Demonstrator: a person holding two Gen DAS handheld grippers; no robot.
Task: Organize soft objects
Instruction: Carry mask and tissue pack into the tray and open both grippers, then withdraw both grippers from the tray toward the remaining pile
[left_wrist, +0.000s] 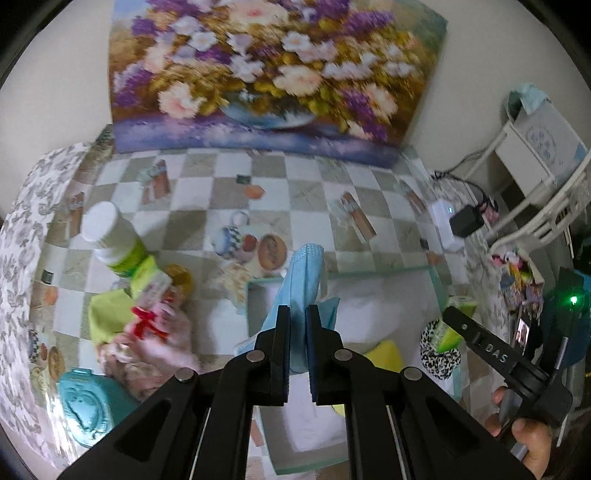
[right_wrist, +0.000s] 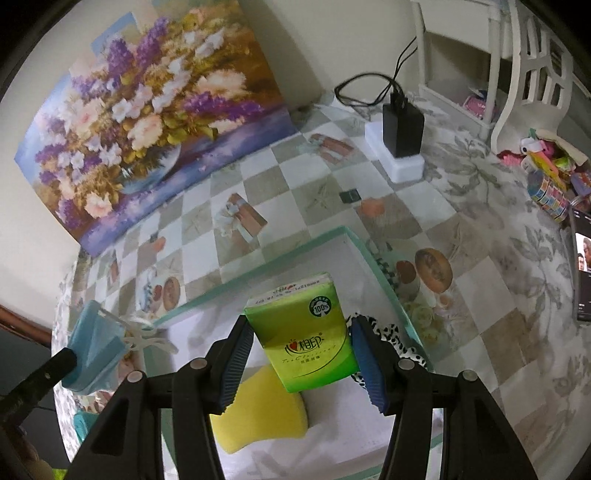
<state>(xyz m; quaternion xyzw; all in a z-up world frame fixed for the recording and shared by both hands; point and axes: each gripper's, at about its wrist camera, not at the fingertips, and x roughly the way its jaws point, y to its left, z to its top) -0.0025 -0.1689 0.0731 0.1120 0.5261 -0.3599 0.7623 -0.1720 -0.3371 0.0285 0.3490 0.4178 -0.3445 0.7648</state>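
Left wrist view: the left gripper (left_wrist: 297, 325) is clenched on a folded blue face mask (left_wrist: 304, 273), which stands up between the fingers. The mask is held above a shallow tray (left_wrist: 436, 280) with a pale green rim and a white floor. Inside the tray lie a yellow sponge (left_wrist: 388, 356) and a black-and-white spotted cloth (left_wrist: 441, 354). At the right edge the right gripper (left_wrist: 465, 317) holds a green tissue pack (left_wrist: 452, 332); a hand (left_wrist: 524, 435) grips its handle. Left of the tray, on the checkered tablecloth (left_wrist: 199, 206), sit a white-capped bottle (left_wrist: 110, 240), a pink item with a red bow (left_wrist: 147, 325) and a teal case (left_wrist: 88, 406). A flower painting (left_wrist: 266, 74) leans against the wall behind the table.

Right wrist view: the right gripper (right_wrist: 301, 354) is grasping the green tissue pack (right_wrist: 303, 332) by its two sides, upright, over the tray (right_wrist: 373, 258). The yellow sponge (right_wrist: 258, 413) lies on the tray floor directly below the pack, and the spotted cloth (right_wrist: 391, 336) lies just beside the right finger. The face mask (right_wrist: 96, 350) shows at the left, outside the tray rim, gripped at its lower end by the left gripper (right_wrist: 68, 363). A black charger (right_wrist: 402, 125) stands on a white block (right_wrist: 399, 162) further back on the table
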